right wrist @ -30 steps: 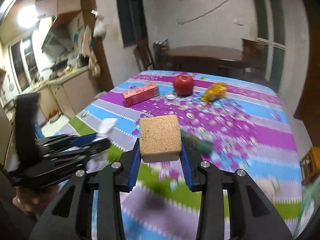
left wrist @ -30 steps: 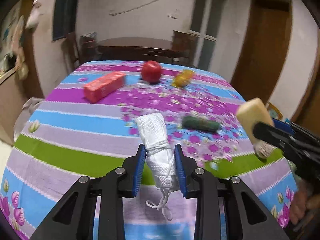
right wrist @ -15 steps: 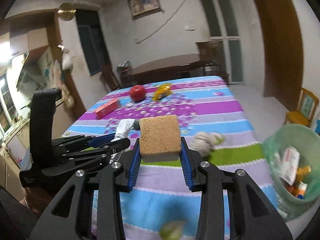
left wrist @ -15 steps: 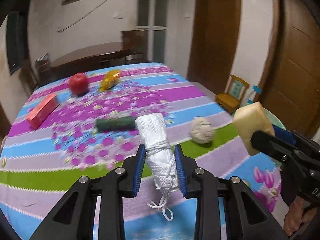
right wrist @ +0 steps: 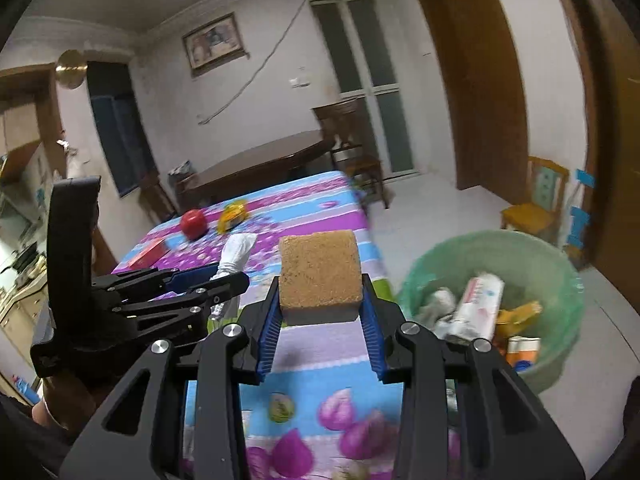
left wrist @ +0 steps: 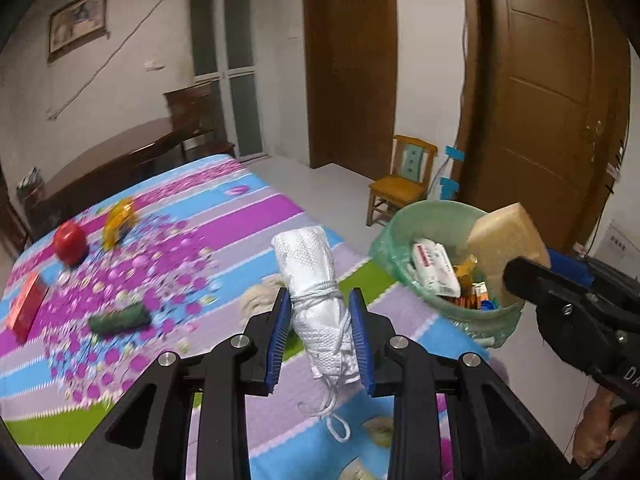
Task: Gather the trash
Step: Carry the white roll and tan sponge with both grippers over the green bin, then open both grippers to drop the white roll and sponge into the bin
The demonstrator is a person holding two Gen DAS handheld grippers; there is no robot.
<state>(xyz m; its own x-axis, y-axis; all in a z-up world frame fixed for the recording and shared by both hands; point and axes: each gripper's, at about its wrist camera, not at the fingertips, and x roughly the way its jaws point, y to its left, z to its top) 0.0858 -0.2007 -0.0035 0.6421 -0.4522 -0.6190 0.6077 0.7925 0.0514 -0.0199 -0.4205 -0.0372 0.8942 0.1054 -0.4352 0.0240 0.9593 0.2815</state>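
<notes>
Both claws have swung away from the middle of the bench (left wrist: 248, 216) toward its right-hand end, so the green bin (left wrist: 404, 240), absent from the left view a second ago, now fills the right side of both views. That shift reads as the carry leg of a trash run: two pieces are in hand and the drop is not yet made. Left claw (left wrist: 319, 332) is closed partway on a white rolled cloth (left wrist: 312, 280) tied with string, blue pads pressing its sides, a loose loop of string dangling below; it hangs above the bench edge, short of the bin. Right claw (right wrist: 320, 320) is likewise clamped partway on a tan sponge block (right wrist: 318, 270), which in the left view sits just in front of the bin's rim, though whether it is over the opening I cannot tell. Inside the bin lie packets and wrappers already. Left on the bench are an apple (left wrist: 71, 242), a yellow item (left wrist: 118, 222), a red box (left wrist: 26, 306), a dark green roll (left wrist: 118, 320) and a pale crumpled ball (left wrist: 256, 300), so more rounds likely follow, once each claw is over the opening and lets go.
</notes>
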